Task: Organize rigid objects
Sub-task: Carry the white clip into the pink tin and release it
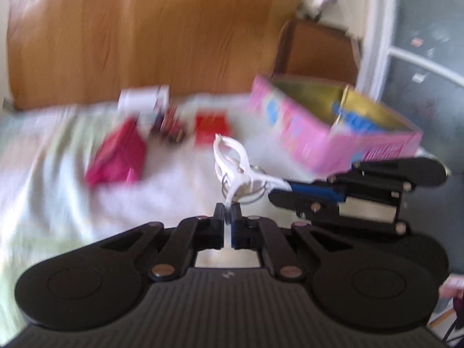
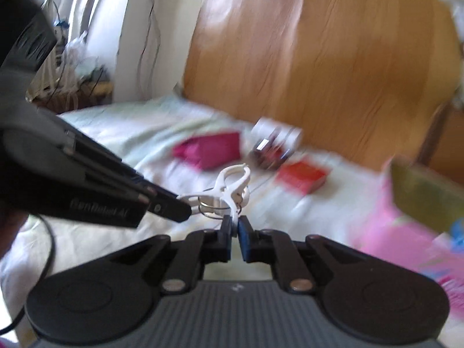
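A white plastic clip [image 1: 232, 156] with a metal spring ring hangs above the bed, held from two sides. In the left wrist view my left gripper [image 1: 228, 216] is shut on the clip's lower handle. My right gripper [image 1: 282, 190] reaches in from the right and is shut on the other handle. In the right wrist view the same clip [image 2: 232, 178] sits just ahead of my right gripper [image 2: 235, 224], which pinches one handle, while my left gripper [image 2: 185, 204] comes from the left and grips the other. The clip's jaws point away from both cameras.
An open pink box [image 1: 333, 133] stands at the right on the bed sheet [image 1: 58, 174]. Behind the clip lie a magenta box [image 1: 119, 156], a red box [image 1: 211, 129], a white box [image 1: 142, 98] and small dark items [image 1: 171, 127]. A wooden headboard [image 1: 145, 34] closes the back.
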The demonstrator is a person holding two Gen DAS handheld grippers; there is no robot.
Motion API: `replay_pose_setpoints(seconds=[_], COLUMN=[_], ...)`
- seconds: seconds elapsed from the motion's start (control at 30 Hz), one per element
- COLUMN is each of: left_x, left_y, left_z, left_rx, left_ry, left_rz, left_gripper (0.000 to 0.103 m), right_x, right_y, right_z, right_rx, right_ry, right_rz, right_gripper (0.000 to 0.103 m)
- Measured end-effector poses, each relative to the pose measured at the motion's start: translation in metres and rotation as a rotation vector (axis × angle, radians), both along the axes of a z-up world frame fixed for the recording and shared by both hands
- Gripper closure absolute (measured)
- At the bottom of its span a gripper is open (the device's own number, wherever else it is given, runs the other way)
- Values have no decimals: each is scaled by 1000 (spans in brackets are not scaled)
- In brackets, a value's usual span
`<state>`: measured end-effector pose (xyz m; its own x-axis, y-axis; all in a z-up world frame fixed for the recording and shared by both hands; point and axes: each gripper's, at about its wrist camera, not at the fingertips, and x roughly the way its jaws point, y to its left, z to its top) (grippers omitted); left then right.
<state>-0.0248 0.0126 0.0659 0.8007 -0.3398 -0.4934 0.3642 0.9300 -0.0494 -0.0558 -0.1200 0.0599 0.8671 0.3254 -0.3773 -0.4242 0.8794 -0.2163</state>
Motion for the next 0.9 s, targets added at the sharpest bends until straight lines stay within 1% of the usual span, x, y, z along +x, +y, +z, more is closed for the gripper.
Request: replay_pose_setpoints(seconds=[0.07,0.17,0.2,0.23,0.3,0.4,0.53,0.63,0.7,0.73,0.77,0.8,0.87,0.9], left_x=[5,15,20,26,39,57,82,94,97,98,97,94,86,80], left_y=[-19,-59,-73,-86,-110,-136,-162,-171,-171,-171,-167,-161,-149,-140], left_z=[16,33,36,38,39,33,21,13,9,10,10,11,12,14], left_rx=[6,47,52,48,31,32,31,59,66,64,57,46,29,6], left_ry=[-55,-150,-167,-167,-154,-145,-74,-35,-26,-14,-5,-7,-25,-37], left_rz=[-31,-92,-114,-136,-176,-212,-221,-201,-174,-167,-161,-154,-141,-154], left_gripper=[97,97,97,97,97,97,97,94,93,90,89,87,88,88], right_x=[-4,-6,-4,0,8,20,43,53,53,52,49,45,35,30], right_y=[-14,-35,-44,-53,-75,-102,-117,-124,-123,-123,-124,-125,-123,-122], right_z=[10,20,21,22,23,21,14,7,6,7,9,10,11,12], right_rx=[4,-15,-24,-27,-6,15,13,23,38,51,75,94,117,132], right_ry=[-87,-210,-231,-238,-228,-197,-144,-88,-90,-91,-92,-95,-110,-115], right_rz=[-64,-185,-224,-257,-320,-379,-425,-441,-461,-463,-457,-451,-443,-436], right_gripper=[96,96,96,96,96,96,96,91,78,74,66,64,64,64])
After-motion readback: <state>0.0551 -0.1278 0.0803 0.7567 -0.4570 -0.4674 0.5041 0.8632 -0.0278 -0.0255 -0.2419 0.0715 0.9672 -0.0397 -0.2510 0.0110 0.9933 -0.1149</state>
